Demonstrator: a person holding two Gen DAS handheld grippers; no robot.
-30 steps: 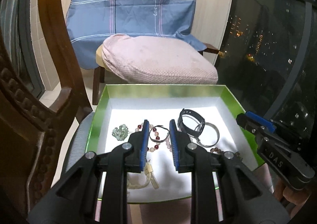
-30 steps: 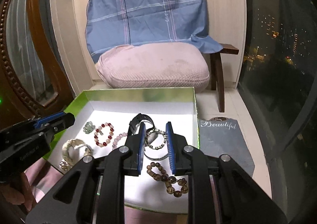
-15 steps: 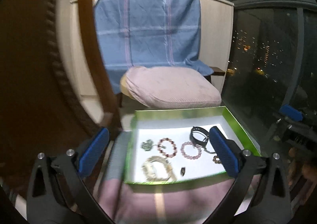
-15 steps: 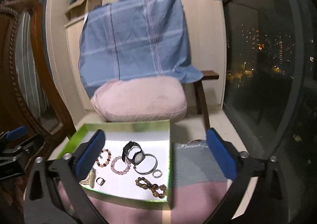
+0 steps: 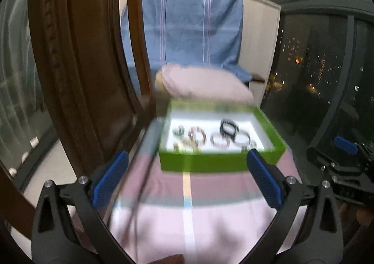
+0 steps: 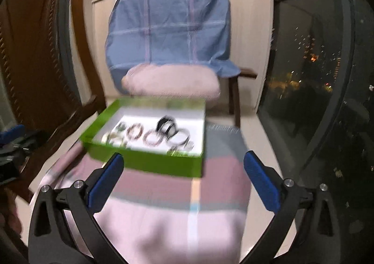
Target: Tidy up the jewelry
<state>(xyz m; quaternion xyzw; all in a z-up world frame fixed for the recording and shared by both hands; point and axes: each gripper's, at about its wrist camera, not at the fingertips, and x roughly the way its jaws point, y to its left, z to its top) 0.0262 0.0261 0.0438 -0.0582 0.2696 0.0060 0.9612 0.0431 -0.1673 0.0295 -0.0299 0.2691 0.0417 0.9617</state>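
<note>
1. Landmark: green box (image 5: pixel 219 164), white inside, sits on a pink-and-mauve striped cloth (image 5: pixel 191 224). Both views are motion-blurred.
2. Left gripper (image 5: pixel 187 177): jaws spread wide, nothing between the blue pads (image 5: pixel 109 178). It hangs on the near side of the box, over the cloth, clear of the box wall.
3. Right gripper (image 6: pixel 183 179): jaws likewise wide apart and empty, blue pads (image 6: pixel 261 181) flanking the box's near wall from the camera side, not touching it.
4. Jewelry lies inside the box, on its white floor. Black watch (image 6: pixel 166 126) sits toward the box's far right part; a silver bangle (image 6: pixel 181 139) lies just beside it, nearer the front wall.
5. Two beaded bracelets (image 6: pixel 136 132) lie mid-box, left of the watch, side by side. Blur hides whether they touch.
6. Small pale pieces (image 6: pixel 112 137) crowd the box's near-left corner; too smeared to name.
7. Beyond the box's far wall: a pink cushion (image 6: pixel 170 84) on a chair, with a blue plaid cloth (image 6: pixel 168 25) draped over the chair back.
8. Left of the box: a dark carved wooden frame (image 5: pixel 79 65), standing upright.
9. Right of the box: a dark window (image 6: pixel 327 65) with city lights.
10. In the left wrist view the right gripper's body shows well to the right of the box.
</note>
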